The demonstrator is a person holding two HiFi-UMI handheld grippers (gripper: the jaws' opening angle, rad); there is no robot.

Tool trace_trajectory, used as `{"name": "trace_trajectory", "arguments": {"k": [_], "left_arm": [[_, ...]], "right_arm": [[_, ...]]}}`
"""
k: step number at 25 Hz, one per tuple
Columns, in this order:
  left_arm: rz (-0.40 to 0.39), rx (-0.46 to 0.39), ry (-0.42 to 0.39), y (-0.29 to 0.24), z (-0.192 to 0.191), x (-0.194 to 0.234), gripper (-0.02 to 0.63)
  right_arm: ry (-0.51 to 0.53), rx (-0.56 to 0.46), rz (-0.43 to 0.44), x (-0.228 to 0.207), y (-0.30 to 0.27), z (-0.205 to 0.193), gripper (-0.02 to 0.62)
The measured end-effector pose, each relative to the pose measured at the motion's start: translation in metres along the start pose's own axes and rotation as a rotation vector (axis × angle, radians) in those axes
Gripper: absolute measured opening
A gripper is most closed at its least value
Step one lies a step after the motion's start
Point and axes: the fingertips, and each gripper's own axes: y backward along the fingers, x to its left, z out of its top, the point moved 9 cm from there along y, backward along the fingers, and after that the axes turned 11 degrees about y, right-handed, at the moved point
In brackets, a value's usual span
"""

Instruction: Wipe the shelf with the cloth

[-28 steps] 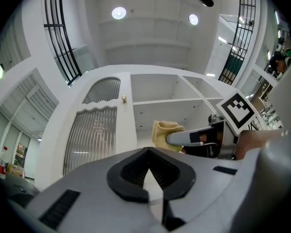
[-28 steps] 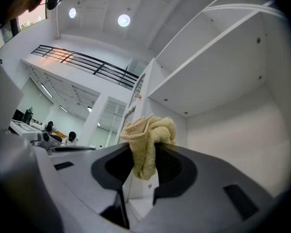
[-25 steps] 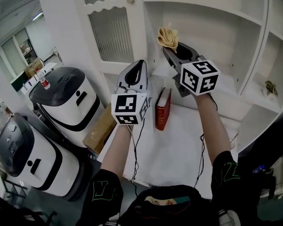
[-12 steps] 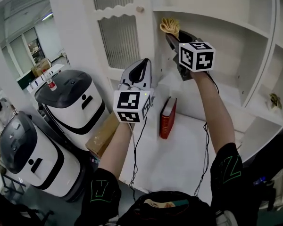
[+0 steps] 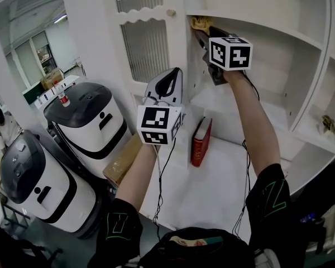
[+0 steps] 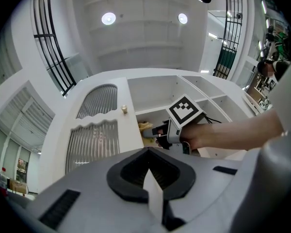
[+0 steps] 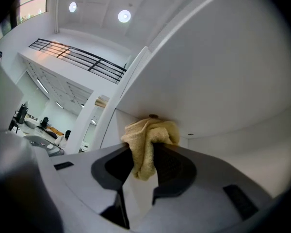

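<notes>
The right tongs (image 7: 144,154) were clenched on the yellow cloth (image 7: 150,135), and the cloth touched the white shelf (image 7: 208,81) just beyond their tips. The left tongs (image 6: 148,154) were closed with nothing between them, lower than the right tongs and to their left. A red book (image 5: 200,144) stood well below both tongs on the worktop (image 5: 212,188)

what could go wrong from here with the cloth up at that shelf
The cloth is a bunched wad pinched in the right gripper, so dragging it along the shelf might tug it out. The gripper's hard tips sit close behind the wad and could scrape the white shelf. The standing red book below could be knocked if the arm drops.
</notes>
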Motion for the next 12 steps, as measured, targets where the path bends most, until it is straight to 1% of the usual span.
{"name": "trace_trajectory", "arguments": {"k": [7,12], "left_arm": [[0.001,0.013,0.001,0.002,-0.004,0.000,0.000],[0.000,0.021,0.012,0.006,-0.006,-0.001,0.000]], "right_arm": [[0.036,-0.037,0.042,0.017,0.011,0.017,0.118],[0.082,-0.057,0.053,0.030,0.020,0.024,0.118]]}}
